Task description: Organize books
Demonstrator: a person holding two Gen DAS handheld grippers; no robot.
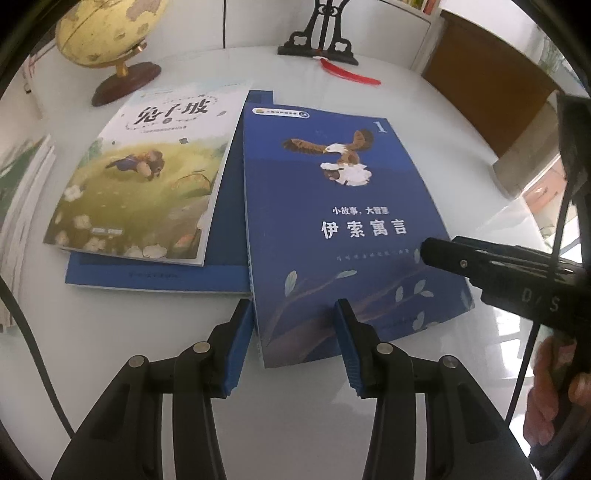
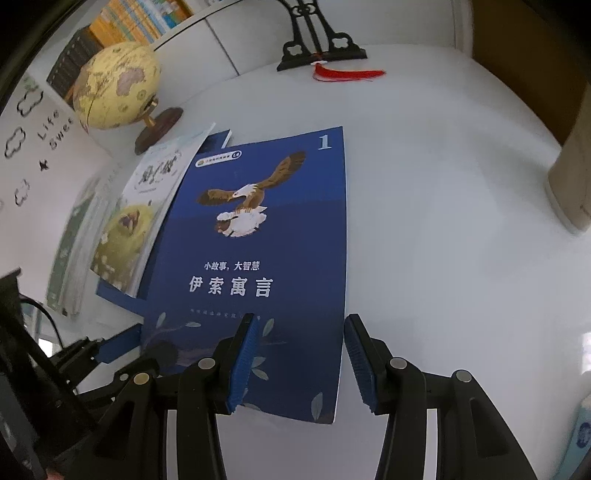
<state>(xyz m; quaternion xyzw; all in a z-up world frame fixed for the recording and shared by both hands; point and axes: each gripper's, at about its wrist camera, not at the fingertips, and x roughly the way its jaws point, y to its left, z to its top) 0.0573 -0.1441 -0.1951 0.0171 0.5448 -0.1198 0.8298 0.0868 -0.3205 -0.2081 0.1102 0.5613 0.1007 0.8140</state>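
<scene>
My left tool (image 1: 291,306) is released: its two blue pads stand apart, one on each side of the near left corner of the blue book (image 1: 343,236), with neither pad pressing on it. The left pad sits just outside the book's left edge; the right pad hangs over the cover. My right tool (image 2: 301,321) is likewise released, straddling the book's right edge near its near right corner: the left pad is over the cover, the right pad is over bare desk (image 2: 461,221).

The blue book lies flat, cover up, near the middle of the white desk. Its long axis runs from the near edge of the desk toward the far edge, with the title upright as I see it and the numeral at the far right corner of the cover.

To its left lies the green picture book (image 1: 144,184), also flat and cover up, long axis roughly parallel but tilted slightly. It rests on a second blue book (image 1: 155,277), whose edges show beneath it. The first blue book overlaps that lower book's right side.

Near the far left corner stands a globe (image 1: 110,33). At the far edge stands a black stand (image 1: 319,40) with a red tassel (image 1: 351,75) beside it. I see no containers.
</scene>
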